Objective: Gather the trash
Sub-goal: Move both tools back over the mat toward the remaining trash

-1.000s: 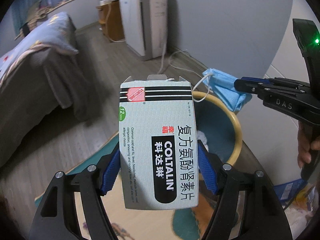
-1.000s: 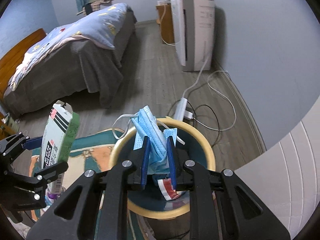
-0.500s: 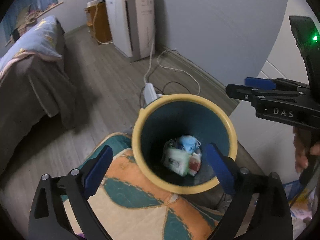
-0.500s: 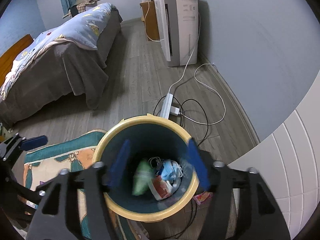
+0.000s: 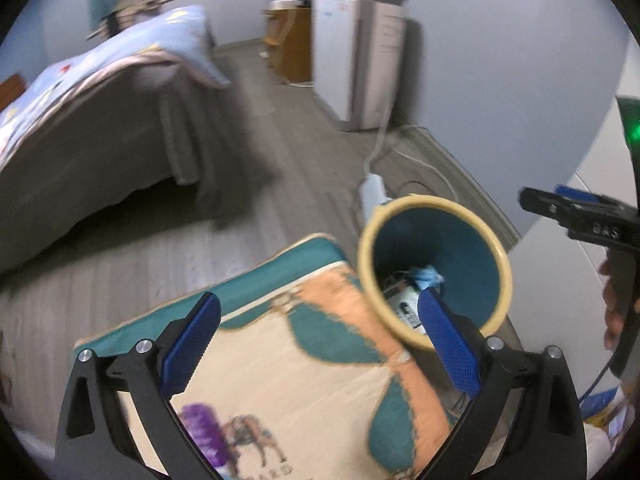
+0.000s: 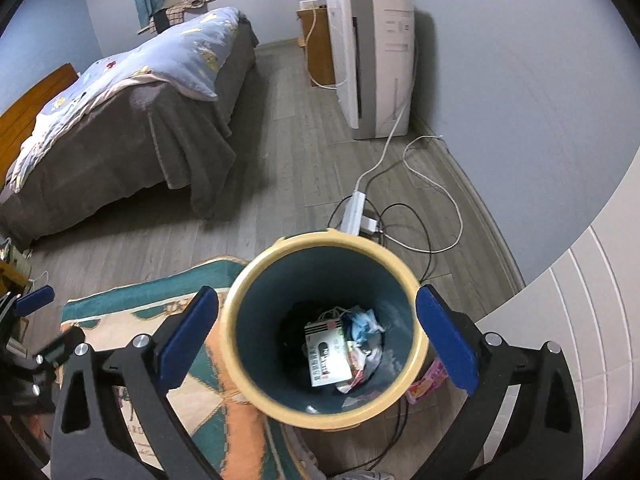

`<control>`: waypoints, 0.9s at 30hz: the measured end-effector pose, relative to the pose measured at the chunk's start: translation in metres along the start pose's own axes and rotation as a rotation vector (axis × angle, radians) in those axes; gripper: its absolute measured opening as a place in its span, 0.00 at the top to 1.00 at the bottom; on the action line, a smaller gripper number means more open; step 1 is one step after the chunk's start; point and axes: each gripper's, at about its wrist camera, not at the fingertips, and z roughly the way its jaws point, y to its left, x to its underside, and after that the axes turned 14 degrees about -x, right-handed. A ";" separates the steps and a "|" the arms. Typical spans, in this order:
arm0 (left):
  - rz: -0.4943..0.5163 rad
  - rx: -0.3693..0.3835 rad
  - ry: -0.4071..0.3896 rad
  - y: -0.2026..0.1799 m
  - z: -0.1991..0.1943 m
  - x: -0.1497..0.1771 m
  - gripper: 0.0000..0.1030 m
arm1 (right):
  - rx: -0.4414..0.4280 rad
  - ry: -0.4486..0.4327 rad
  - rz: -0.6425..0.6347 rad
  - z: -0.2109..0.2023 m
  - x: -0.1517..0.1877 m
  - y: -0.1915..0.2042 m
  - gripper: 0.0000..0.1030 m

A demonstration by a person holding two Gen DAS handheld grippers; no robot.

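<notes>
Left gripper (image 5: 316, 338): jaws opening, blue pads spread wide, nothing between them. It hangs over the rug (image 5: 280, 380), with the bin (image 5: 500, 256) off to the right of its right-hand finger.

Right gripper (image 6: 316, 338): jaws opening, pads likewise wide apart, nothing held. It sits directly above the bin (image 6: 248, 360), so the rim falls between the two fingers in its own view. Its black body also enters the left wrist view from the right edge, with part of a hand (image 5: 614, 312) behind it.

Bin: round, cream rim, dark teal inside, standing on the wooden floor (image 6: 288, 152) at the corner of the rug and near the white tiled wall (image 6: 580, 300).

Contents of bin, at the bottom:
- medicine box (image 6: 326, 354), white with a black label, lying flat, face up;
- face mask (image 6: 362, 322), blue, crumpled, touching the box on its upper right side;
- wrappers (image 6: 360, 372), red and white, partly under the box.

Outside the bin:
- pink wrapper (image 6: 426, 380), on the floor just beside the base, on the wall side;
- power strip (image 6: 354, 210) with white and black cables, on the floor just beyond the bin;
- rug, teal, orange and cream, with a printed figure and a purple patch, the pattern blurred in the left wrist view.

Room: bed (image 6: 120, 120) with a grey skirt and pale blue quilt, well apart from the bin; tall white appliance (image 6: 372, 64) against the far wall, wooden cabinet (image 6: 318, 52) beside it.
</notes>
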 end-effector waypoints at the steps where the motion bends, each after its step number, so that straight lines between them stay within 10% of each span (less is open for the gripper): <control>1: -0.017 -0.010 0.002 0.007 -0.002 0.003 0.05 | -0.006 0.004 -0.007 0.000 0.002 0.007 0.06; 27: -0.246 -0.273 0.079 0.177 -0.038 0.143 0.05 | -0.261 0.222 -0.337 0.070 0.120 0.254 0.06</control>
